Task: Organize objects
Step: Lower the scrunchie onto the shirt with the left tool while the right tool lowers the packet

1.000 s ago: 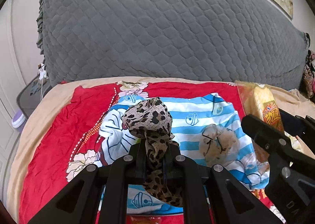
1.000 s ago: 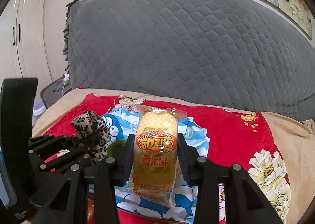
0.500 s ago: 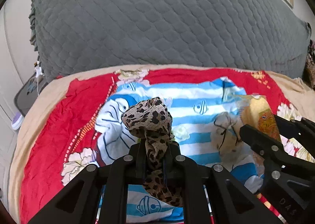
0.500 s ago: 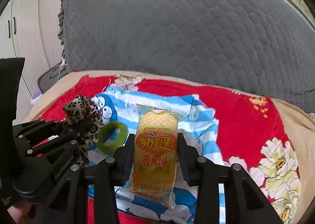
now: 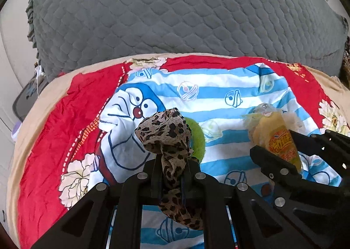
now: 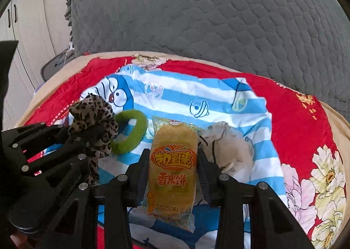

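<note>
Both of the person's tools are loaded and hang over the blue-and-white striped cartoon-print cloth (image 6: 175,95) spread on the red floral bedsheet (image 6: 291,117). The left gripper (image 5: 170,165) is clamped tight on a leopard-print fabric scrunchie (image 5: 166,135), whose loose end hangs down between the fingers. The right gripper (image 6: 172,161) squeezes a yellow-orange plastic-wrapped rice cracker packet (image 6: 172,161) by its two long sides, the packet standing up along the fingers.

Two pieces already lie on the striped cloth: a fuzzy green hair tie (image 6: 129,133), just beside the leopard scrunchie in the right wrist view, and a crumpled cream-coloured fabric scrunchie (image 6: 229,146) close to the right of the packet. So the gathering looks partly done, with the cloth serving as the collecting spot, by my reading.

What seems left is setting these two carried things down next to the others and letting go. Whether more items wait elsewhere on the bed I cannot tell; the grey quilted cushion (image 5: 186,12) blocks the far side, and the near edge is hidden by the black tool frames.
</note>
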`<action>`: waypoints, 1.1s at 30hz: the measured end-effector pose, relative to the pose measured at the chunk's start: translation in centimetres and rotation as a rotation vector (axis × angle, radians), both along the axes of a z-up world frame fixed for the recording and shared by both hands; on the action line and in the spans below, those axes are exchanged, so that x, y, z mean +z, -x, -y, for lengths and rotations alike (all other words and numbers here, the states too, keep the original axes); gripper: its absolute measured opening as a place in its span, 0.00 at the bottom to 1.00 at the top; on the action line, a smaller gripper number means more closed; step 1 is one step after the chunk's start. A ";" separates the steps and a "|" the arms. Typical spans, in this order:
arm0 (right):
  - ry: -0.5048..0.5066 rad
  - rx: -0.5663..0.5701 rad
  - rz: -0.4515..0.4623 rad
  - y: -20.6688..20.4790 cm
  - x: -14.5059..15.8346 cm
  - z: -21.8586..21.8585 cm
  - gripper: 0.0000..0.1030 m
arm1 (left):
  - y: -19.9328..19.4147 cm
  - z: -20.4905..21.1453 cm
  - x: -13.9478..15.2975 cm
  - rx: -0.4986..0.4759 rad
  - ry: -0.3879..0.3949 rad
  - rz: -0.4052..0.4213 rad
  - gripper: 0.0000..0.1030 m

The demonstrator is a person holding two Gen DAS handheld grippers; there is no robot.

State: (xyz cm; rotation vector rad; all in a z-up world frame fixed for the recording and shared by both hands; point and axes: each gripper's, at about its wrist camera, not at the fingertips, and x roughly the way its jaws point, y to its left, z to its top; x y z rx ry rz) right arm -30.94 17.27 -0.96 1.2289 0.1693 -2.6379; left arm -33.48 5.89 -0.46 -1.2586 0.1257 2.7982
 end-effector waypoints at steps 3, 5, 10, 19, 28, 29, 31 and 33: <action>-0.011 -0.001 0.015 0.3 -0.7 0.1 0.40 | 0.2 0.2 -0.5 -0.001 0.004 0.009 0.11; -0.012 -0.004 0.017 0.4 -1.1 0.1 0.40 | 0.3 0.4 -0.9 0.002 0.011 0.013 0.11; -0.019 0.004 0.027 0.5 -1.9 0.5 0.40 | 0.6 0.8 -1.6 0.003 -0.001 0.028 0.11; -0.031 0.007 0.041 0.8 -2.7 0.8 0.40 | 0.7 1.0 -2.2 -0.006 0.008 0.035 0.11; -0.041 0.009 0.047 0.8 -3.3 0.9 0.40 | 0.8 1.3 -2.8 -0.003 0.006 0.042 0.11; -0.041 0.010 0.046 0.8 -3.3 0.9 0.40 | 0.8 1.3 -2.9 -0.005 0.005 0.045 0.11; -0.039 0.010 0.049 0.8 -3.4 1.0 0.40 | 0.7 1.2 -2.9 -0.006 0.009 0.043 0.11; -0.041 0.012 0.050 0.8 -3.5 1.0 0.40 | 0.8 1.3 -3.1 -0.006 0.007 0.047 0.11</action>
